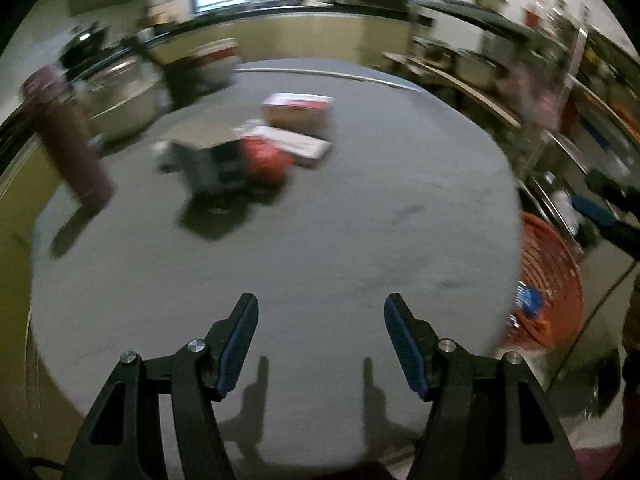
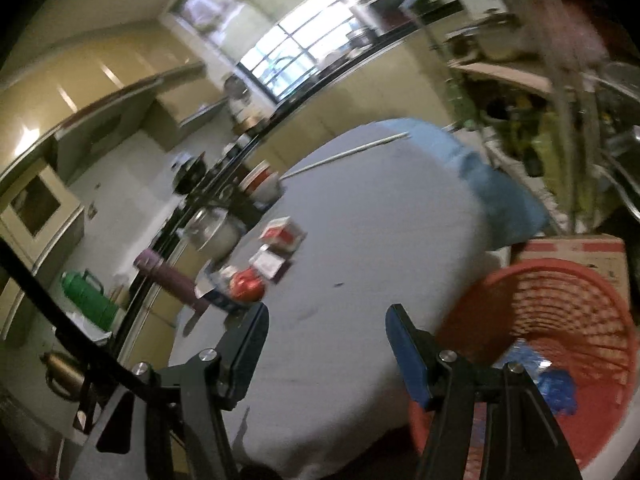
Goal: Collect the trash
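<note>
Left hand-held gripper (image 1: 321, 344) half-open, empty; right hand-held gripper (image 2: 327, 344) likewise. Trash pile (image 1: 260, 156) dead ahead across desk (image 1: 320, 240), left nearer.

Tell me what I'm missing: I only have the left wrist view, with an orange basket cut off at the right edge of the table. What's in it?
Observer: In the right wrist view the orange basket sits beside the table, below its top, with crumpled blue trash at the bottom.
Reviewer: Is the right gripper carrying anything?
Observer: No. The right gripper has its jaws apart with nothing between them.
Reviewer: Anything behind the basket?
Observer: A cardboard box stands just beyond it.
Reviewer: Anything on the counter I can't see?
Observer: A green jug stands left of the purple bottle, outside your frame.
</note>
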`<state>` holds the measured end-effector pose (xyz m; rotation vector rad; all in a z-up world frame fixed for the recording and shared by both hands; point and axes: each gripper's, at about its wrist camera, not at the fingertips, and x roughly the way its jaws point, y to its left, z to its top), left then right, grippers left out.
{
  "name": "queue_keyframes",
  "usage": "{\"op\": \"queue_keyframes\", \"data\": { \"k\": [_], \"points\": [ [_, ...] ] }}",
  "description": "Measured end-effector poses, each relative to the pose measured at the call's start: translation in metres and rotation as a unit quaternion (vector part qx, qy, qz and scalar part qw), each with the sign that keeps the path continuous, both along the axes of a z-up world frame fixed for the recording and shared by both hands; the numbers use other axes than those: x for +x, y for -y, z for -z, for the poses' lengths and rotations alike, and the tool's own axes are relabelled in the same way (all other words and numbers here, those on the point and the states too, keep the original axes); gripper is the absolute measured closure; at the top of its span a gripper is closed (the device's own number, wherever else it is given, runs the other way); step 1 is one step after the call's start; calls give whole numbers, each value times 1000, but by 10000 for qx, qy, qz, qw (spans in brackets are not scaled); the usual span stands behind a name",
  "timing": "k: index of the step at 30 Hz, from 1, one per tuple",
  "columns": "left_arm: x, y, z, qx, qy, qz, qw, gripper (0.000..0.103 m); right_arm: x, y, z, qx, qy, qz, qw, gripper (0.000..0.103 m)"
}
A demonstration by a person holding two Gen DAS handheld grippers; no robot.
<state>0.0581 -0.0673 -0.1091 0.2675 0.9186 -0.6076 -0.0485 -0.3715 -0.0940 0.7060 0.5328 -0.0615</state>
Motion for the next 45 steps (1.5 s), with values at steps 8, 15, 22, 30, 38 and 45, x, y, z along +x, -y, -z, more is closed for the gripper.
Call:
{"op": "queue_keyframes", "data": {
  "k": [8,15,22,30,38,45],
  "points": [
    [50,-65,-7,-498,-145,-976,9939,31,44,-47,8,-100,-283,-576,9979,38],
    [86,-69,-12,-775,-483,-1315,9871,31,60,-61,25,-33,-557,-790,9953,38],
    [154,-33,-42,-841,-29,-1419,9863,27,62,-60,31,21,-636,-844,9944,38],
    [233,-7,-19,-1137,-1232,-1233,9781,41,62,-64,37,32,-685,-919,9934,38],
    [148,-11,-16,-783,-1336,-105,9879,65,62,-65,37,-36,-674,-975,9929,38],
    [100,-43,-39,-543,-708,-291,9956,43,66,-65,42,74,-675,-1006,9926,38]
  ]
}}
